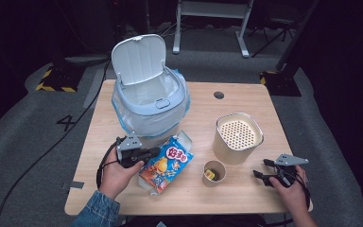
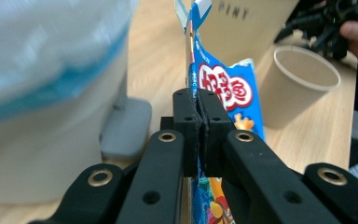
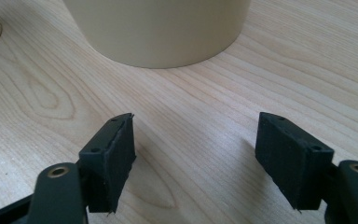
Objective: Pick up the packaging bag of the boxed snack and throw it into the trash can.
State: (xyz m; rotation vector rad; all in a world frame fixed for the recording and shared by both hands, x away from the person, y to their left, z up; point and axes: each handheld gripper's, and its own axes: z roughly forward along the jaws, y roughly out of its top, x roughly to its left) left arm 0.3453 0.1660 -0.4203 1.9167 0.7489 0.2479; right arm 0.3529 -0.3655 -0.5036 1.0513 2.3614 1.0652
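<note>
The left gripper has its jaws clamped tight on the edge of the blue snack bag, just in front of the open-lidded trash bin, beside the paper cup. The right gripper rests on the table, jaws apart, gripping nothing.
</note>
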